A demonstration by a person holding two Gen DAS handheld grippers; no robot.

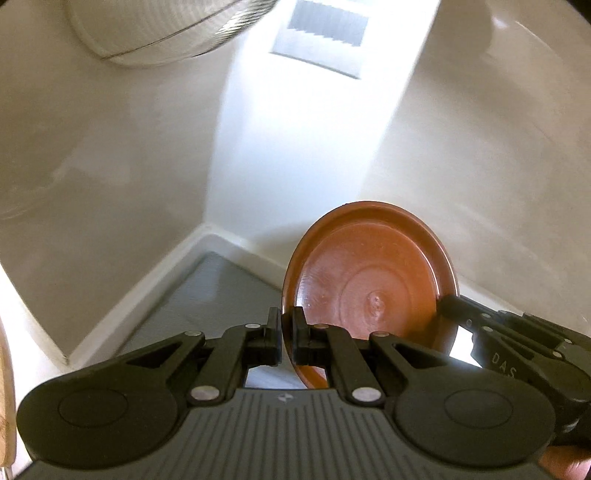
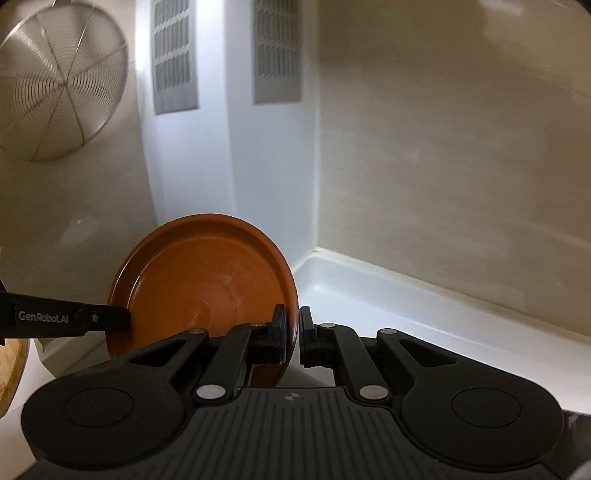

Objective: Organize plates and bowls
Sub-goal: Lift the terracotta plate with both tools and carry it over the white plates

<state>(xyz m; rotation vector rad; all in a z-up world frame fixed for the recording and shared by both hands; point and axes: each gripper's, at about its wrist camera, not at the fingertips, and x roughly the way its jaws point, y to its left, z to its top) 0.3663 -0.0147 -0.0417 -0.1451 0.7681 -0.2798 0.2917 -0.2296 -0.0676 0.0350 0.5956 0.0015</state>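
A round brown plate (image 1: pixel 369 280) is held up on edge in the air in front of a wall corner. My left gripper (image 1: pixel 286 332) is shut on the plate's left rim. My right gripper (image 2: pixel 291 328) is shut on the opposite rim of the same plate (image 2: pixel 207 280). In the left wrist view the right gripper's fingers (image 1: pixel 458 306) reach in from the right onto the rim. In the right wrist view the left gripper's finger (image 2: pixel 107 317) reaches in from the left. The plate's lower edge is hidden behind the grippers.
A round wire-mesh strainer (image 2: pixel 59 85) hangs on the wall at upper left, also in the left wrist view (image 1: pixel 155 29). Grey vents (image 2: pixel 277 51) sit in the white corner column. A white ledge (image 2: pixel 406 291) and grey surface (image 1: pixel 207 295) lie below. A wooden edge (image 2: pixel 11 369) shows at far left.
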